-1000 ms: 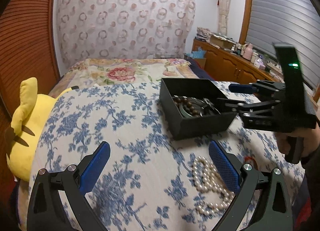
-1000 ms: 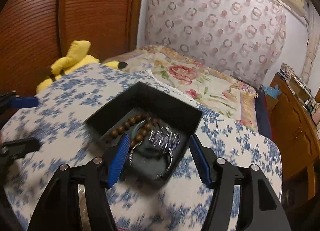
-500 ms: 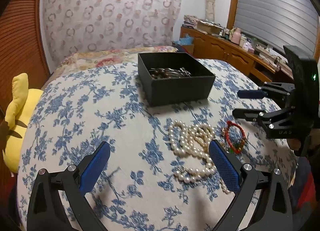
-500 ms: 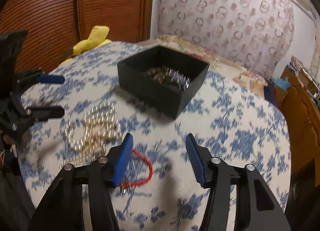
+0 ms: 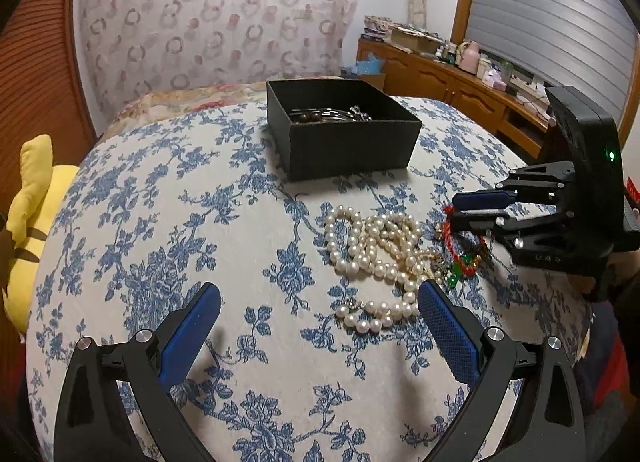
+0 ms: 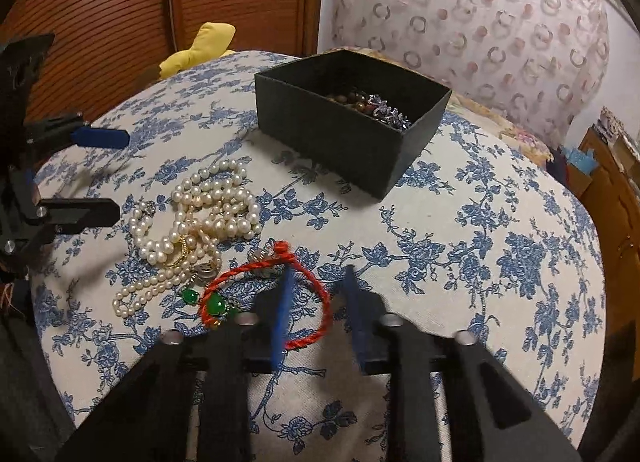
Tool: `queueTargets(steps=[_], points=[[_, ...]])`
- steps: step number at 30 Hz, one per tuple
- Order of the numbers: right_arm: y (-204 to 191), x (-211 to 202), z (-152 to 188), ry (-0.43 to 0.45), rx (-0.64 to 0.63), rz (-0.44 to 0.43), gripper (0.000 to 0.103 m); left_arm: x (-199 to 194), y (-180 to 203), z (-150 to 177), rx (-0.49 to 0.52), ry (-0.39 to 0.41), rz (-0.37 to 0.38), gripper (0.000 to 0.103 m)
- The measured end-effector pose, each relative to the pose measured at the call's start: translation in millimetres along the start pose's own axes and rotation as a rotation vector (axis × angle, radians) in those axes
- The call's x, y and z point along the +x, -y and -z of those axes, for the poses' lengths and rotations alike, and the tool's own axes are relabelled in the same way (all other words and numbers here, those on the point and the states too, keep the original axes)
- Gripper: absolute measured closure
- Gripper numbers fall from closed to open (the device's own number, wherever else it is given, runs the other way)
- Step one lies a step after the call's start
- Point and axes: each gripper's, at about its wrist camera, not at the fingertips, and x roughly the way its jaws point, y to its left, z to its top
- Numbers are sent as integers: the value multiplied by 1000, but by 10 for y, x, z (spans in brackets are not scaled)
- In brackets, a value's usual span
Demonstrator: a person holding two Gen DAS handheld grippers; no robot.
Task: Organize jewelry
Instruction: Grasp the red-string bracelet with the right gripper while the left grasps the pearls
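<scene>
We hold our left gripper [image 5: 318, 326] with jaws spread wide, while our right gripper [image 6: 318, 294] angles downward, its jaws just closing, still apart.

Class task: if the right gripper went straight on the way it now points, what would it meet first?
Most likely the red cord bracelet: the right gripper, jaws just closing, straddles its loop on the floral cloth. Contact is unclear.

Pearls [image 5: 372, 250] lie before box [image 5: 344, 141], beside bracelet [image 6: 276, 290].
</scene>
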Motion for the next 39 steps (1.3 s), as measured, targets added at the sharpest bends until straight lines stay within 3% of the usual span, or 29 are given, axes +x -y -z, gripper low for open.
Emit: queueTargets(steps=[3,11,17,19,22,26,30,35,39], points=[[0,-21,29,7,0,-2,99,-16,-8,46,2,-11,-8,8],[59,-39,57,9,31,6,99,-33,27,160,14,-38,20,8],[11,-39,56,10,7,36,99,-5,40,120,-15,-46,55,42],[-7,-38,56,10,0,45,99,28,36,92,-26,-55,57,62],[-28,-35,57,11,-12,59,99,79,48,64,-23,-67,42,73],[-35,-33,57,11,-16,65,99,116,73,50,-11,-75,20,74],[-37,-33,58,11,-15,64,99,167,210,21,65,-79,-60,74],[-39,-32,55,10,-18,66,99,195,262,14,86,-83,-53,74],[-37,-30,53,10,-16,64,99,176,275,39,93,-75,-37,87]])
